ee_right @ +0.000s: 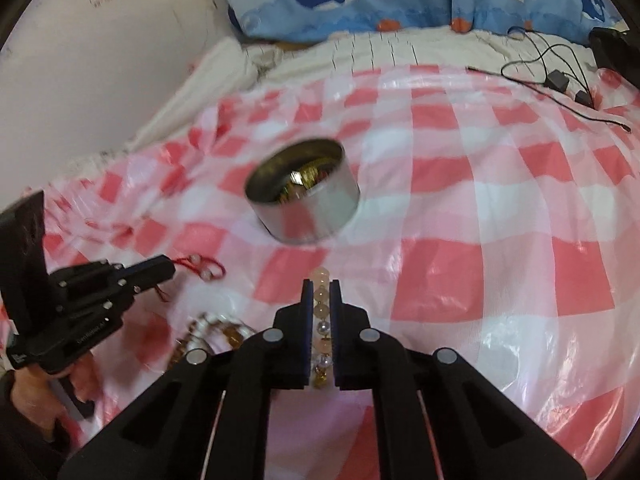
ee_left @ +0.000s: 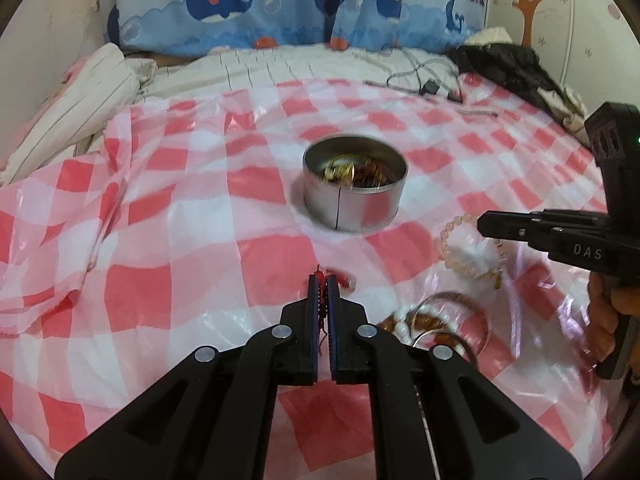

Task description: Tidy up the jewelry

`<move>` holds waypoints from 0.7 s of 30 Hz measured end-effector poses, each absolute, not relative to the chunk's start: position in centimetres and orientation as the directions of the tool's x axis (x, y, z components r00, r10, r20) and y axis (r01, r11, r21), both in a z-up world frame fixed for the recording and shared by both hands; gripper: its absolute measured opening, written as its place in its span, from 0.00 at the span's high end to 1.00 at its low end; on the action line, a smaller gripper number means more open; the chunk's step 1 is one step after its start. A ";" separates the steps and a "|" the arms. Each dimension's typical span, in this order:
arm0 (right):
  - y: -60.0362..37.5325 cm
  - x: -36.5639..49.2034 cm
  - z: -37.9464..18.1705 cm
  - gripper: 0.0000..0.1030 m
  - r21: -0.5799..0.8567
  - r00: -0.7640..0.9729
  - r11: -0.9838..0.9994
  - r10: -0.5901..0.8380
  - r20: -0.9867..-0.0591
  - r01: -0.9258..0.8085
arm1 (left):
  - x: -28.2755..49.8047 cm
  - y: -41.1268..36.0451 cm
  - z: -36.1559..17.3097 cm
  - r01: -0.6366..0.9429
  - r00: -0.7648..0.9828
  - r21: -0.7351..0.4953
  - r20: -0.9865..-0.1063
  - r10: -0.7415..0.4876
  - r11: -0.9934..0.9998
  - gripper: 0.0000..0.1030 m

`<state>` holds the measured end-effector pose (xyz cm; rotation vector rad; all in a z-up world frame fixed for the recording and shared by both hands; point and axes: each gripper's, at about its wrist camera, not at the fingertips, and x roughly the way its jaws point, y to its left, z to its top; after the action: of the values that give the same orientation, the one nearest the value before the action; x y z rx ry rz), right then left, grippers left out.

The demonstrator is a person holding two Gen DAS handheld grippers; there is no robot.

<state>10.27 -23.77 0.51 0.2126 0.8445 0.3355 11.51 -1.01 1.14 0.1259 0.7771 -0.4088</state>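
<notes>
Checked cloth [ee_right: 460, 216] covers our bed; the left gripper [ee_left: 324, 280] clamps a red cord [ee_left: 320, 300], the right gripper [ee_right: 322, 284] clamps a bead bracelet [ee_right: 322, 320], both bound for the tin [ee_right: 304, 200] beyond.

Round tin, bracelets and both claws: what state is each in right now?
Round tin: upright, lid off, jewelry inside.
Left claw: shut on the red string bracelet.
Right claw: shut on the pink bead bracelet.
White bead bracelet: loose on the checked cloth with other bangles.
</notes>
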 end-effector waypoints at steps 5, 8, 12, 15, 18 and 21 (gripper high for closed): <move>-24.1 9.8 2.1 0.92 0.349 0.657 0.908 0.411 -0.632 -0.232 | 10.9 -1.0 2.4 0.410 0.676 -0.045 -0.655 -0.337 0.911 0.96; -24.4 9.8 2.4 0.92 0.365 0.666 0.901 0.423 -0.615 -0.235 | 10.8 -0.9 2.8 0.412 0.689 -0.049 -0.637 -0.346 0.910 0.96; -24.8 9.9 2.5 0.92 0.395 0.662 0.888 0.444 -0.604 -0.236 | 10.6 -0.6 3.2 0.415 0.697 -0.063 -0.620 -0.361 0.908 0.96; -24.6 9.9 2.4 0.92 0.401 0.658 0.884 0.452 -0.603 -0.240 | 10.7 -0.6 3.1 0.412 0.694 -0.058 -0.627 -0.354 0.910 0.97; -24.6 9.9 2.3 0.92 0.417 0.649 0.875 0.467 -0.600 -0.245 | 10.7 -0.8 3.0 0.413 0.694 -0.053 -0.628 -0.352 0.909 0.96; -24.8 10.0 2.3 0.92 0.442 0.649 0.862 0.486 -0.586 -0.246 | 10.8 -1.0 3.3 0.423 0.697 -0.060 -0.616 -0.367 0.904 0.96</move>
<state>9.98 -24.78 2.28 0.3396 0.7582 0.4251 10.82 -1.01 3.29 0.0886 0.6678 -0.4411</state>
